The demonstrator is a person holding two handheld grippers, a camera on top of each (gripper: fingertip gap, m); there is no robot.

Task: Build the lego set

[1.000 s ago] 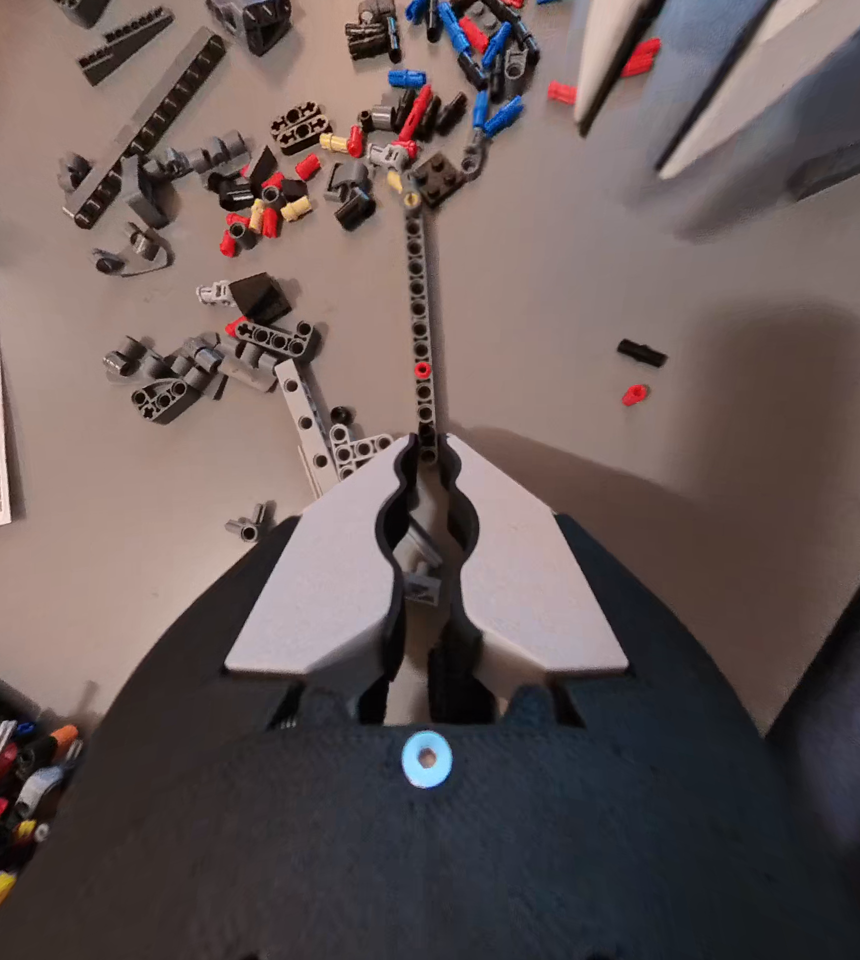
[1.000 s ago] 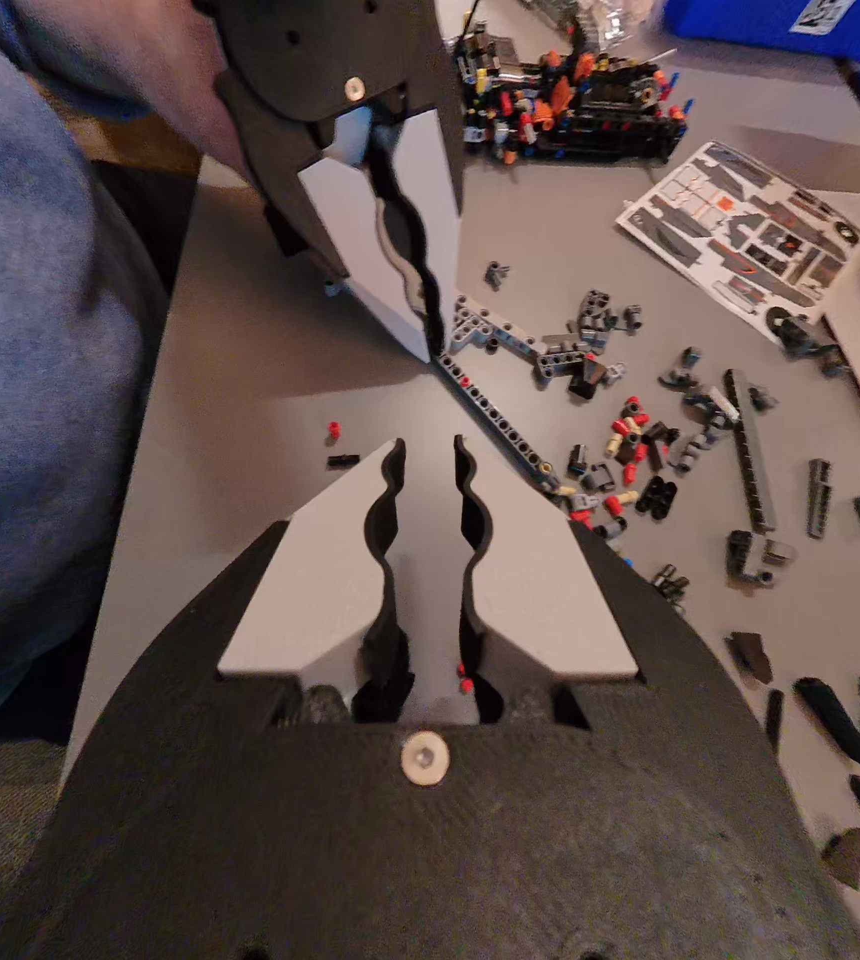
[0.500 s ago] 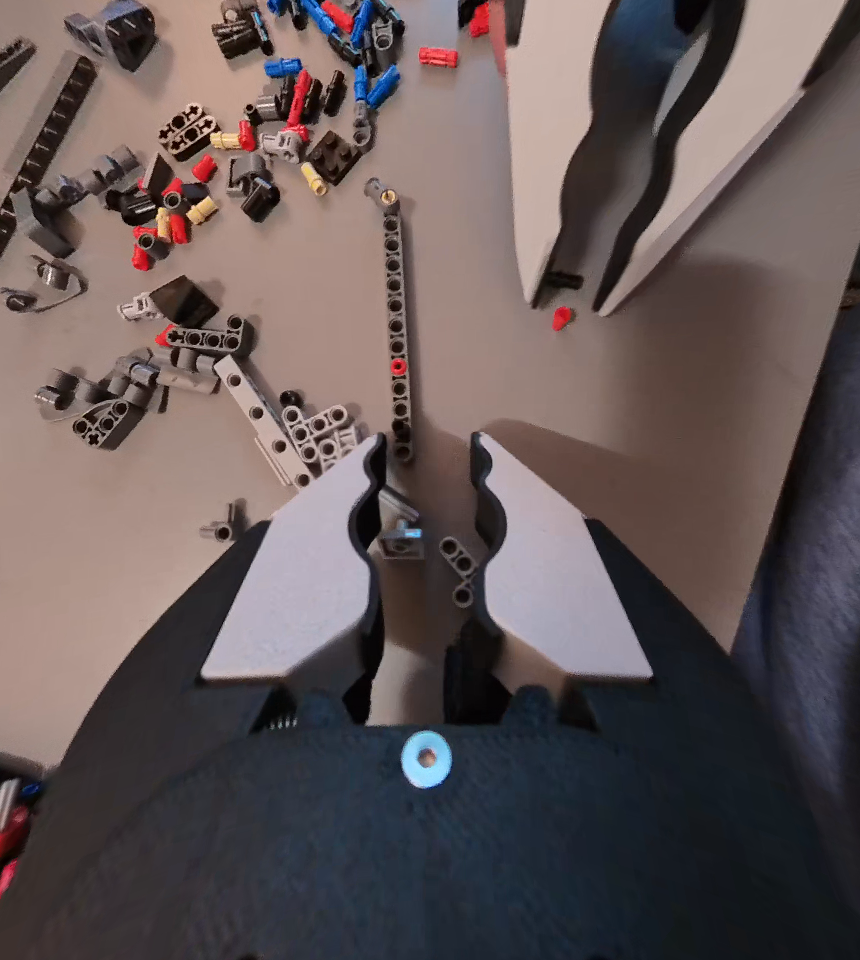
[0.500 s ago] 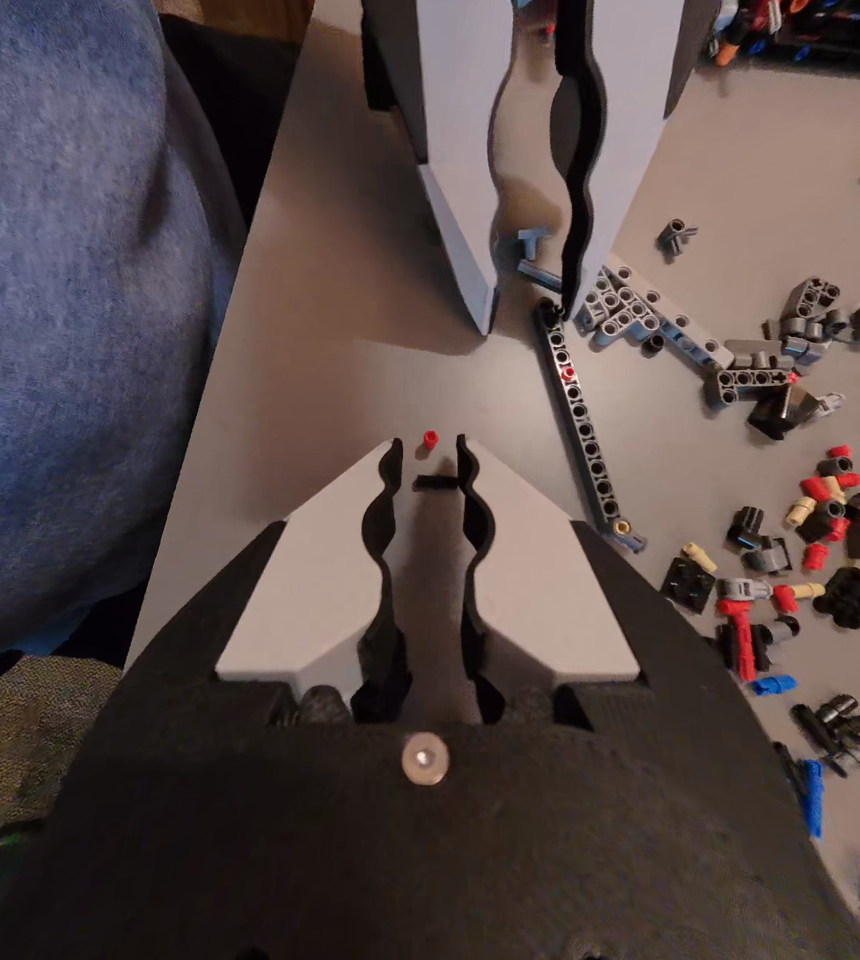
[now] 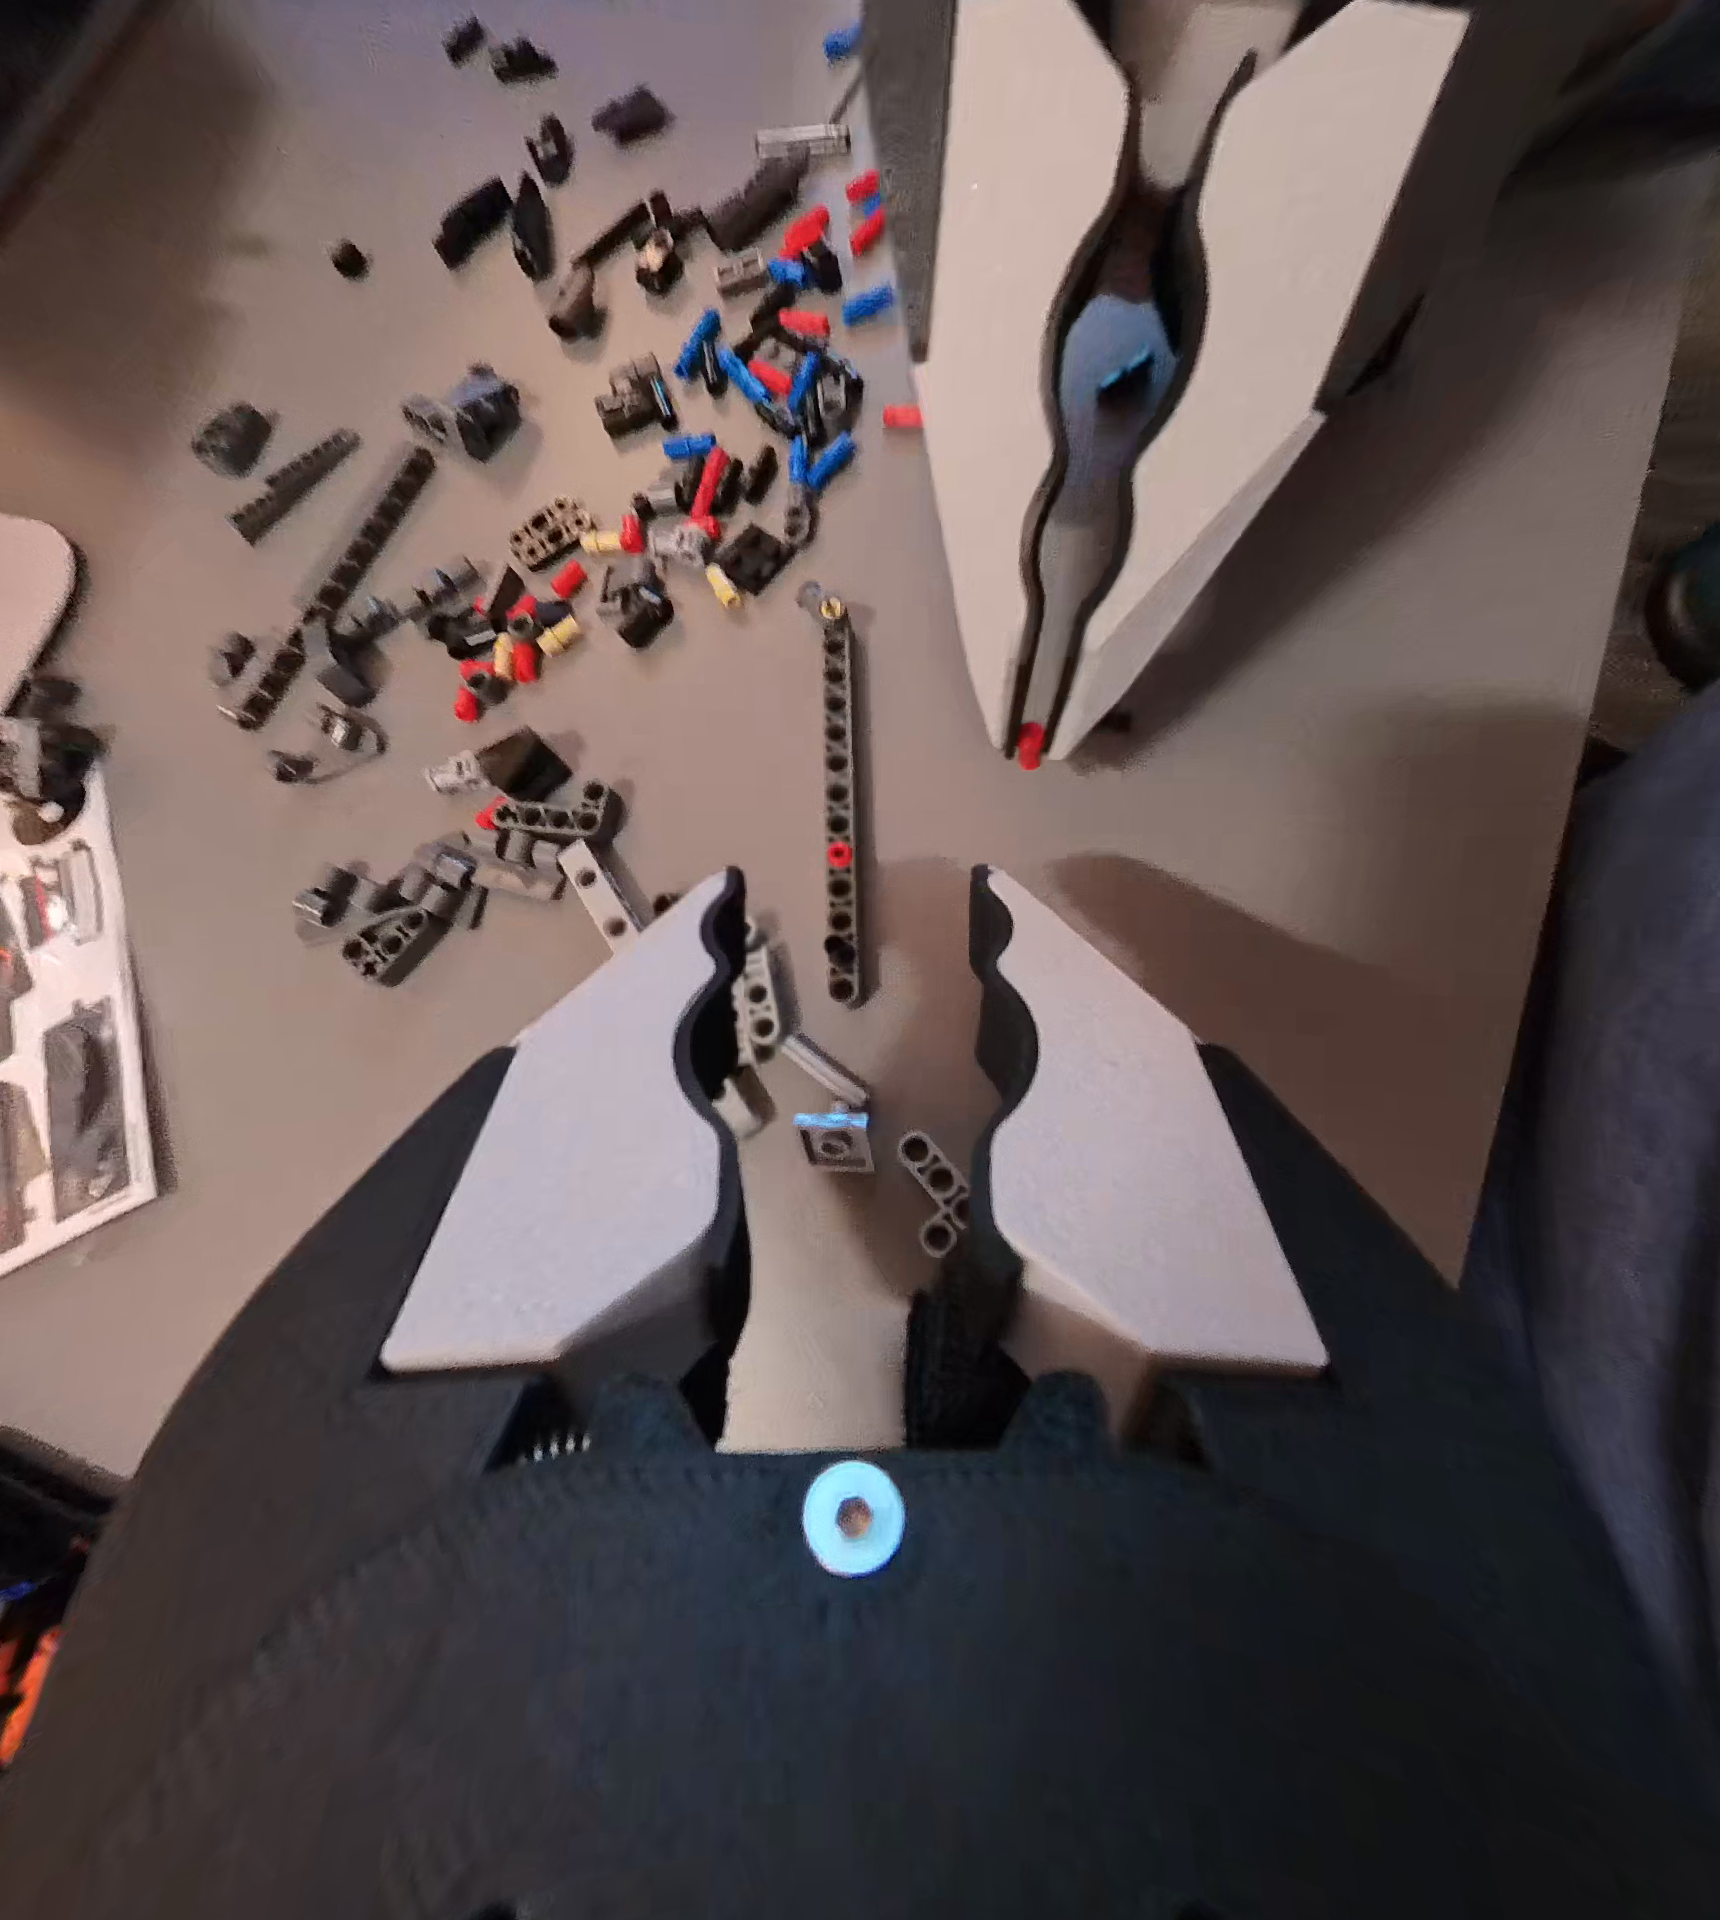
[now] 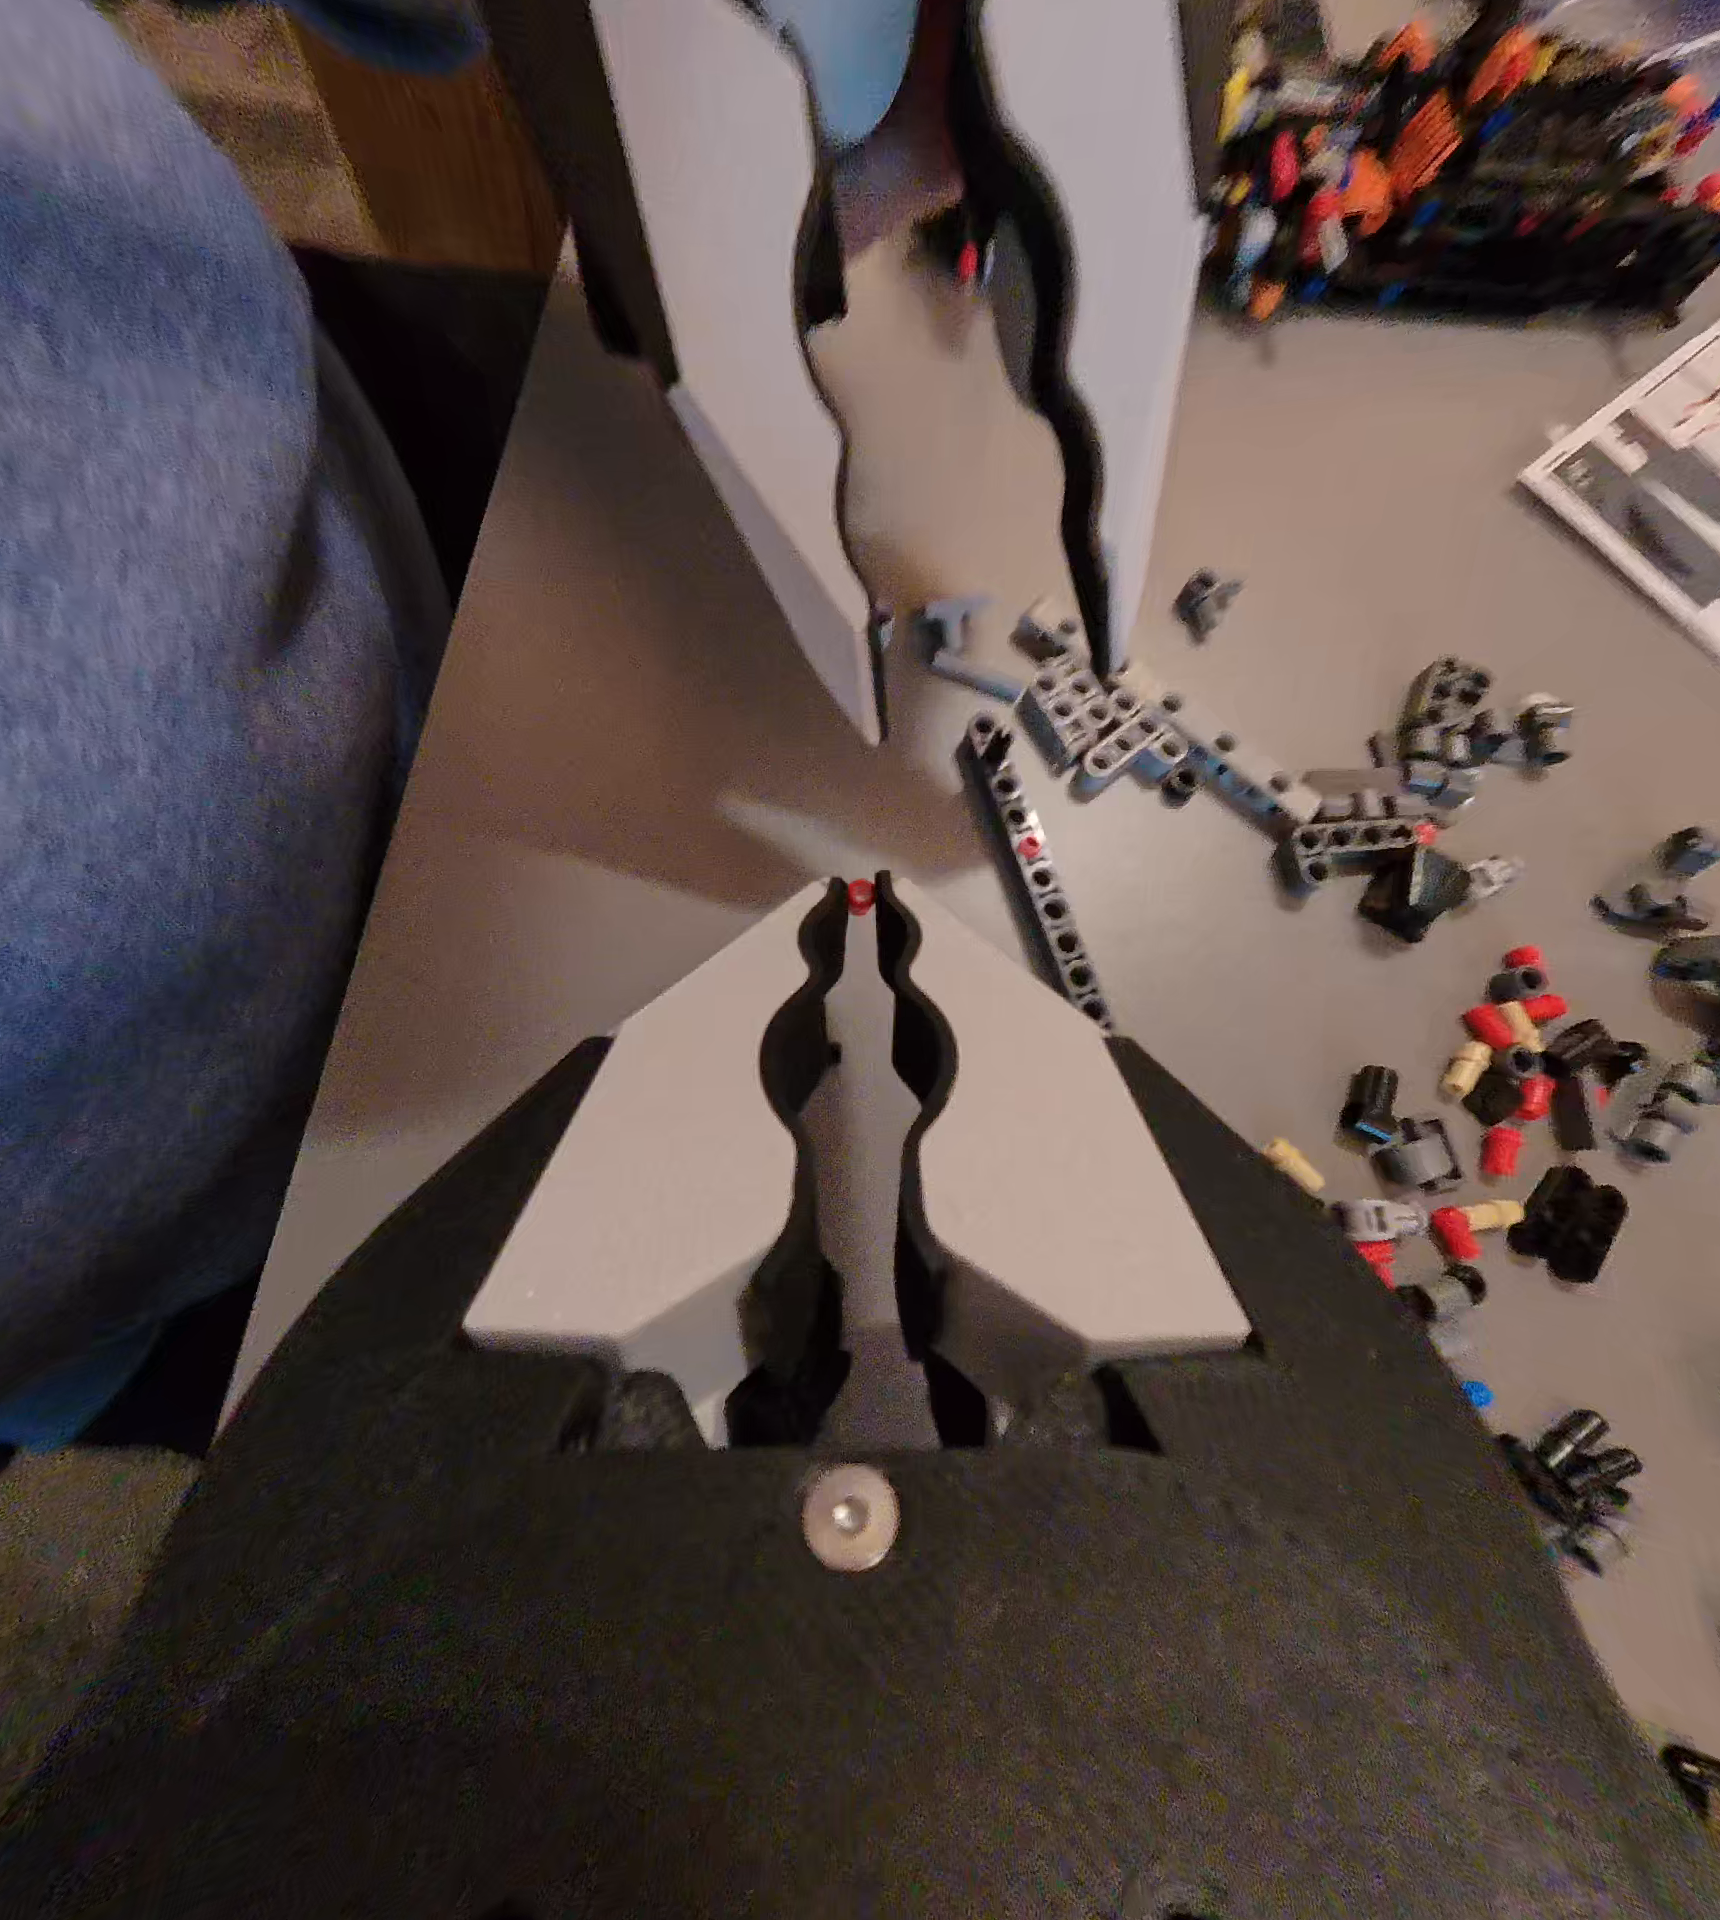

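- Tips of the right hand-held gripper (image 6: 858,891) pinched a red pin (image 6: 859,895) at frame centre, probably for the long black beam (image 5: 839,800) lying on the worktop (image 5: 1199,883)
- Left hand-held gripper (image 5: 854,904) gaped empty above that beam's near end

The tabletop (image 5: 1199,831) is a smooth, matt grey surface, and the scattered lego pieces (image 5: 731,436) on it are hard plastic with a slight sheen, as is the long dark beam (image 5: 840,790). Each gripper (the left gripper (image 5: 854,914) and the right gripper (image 6: 857,891) alike) has a black body with a rough, grainy finish, matt pale grey finger plates and a shiny metal screw (image 6: 850,1515). The instruction sheet (image 5: 4,1049) is glossy printed paper, and the person's blue sleeve (image 6: 97,675) is soft knitted cloth.
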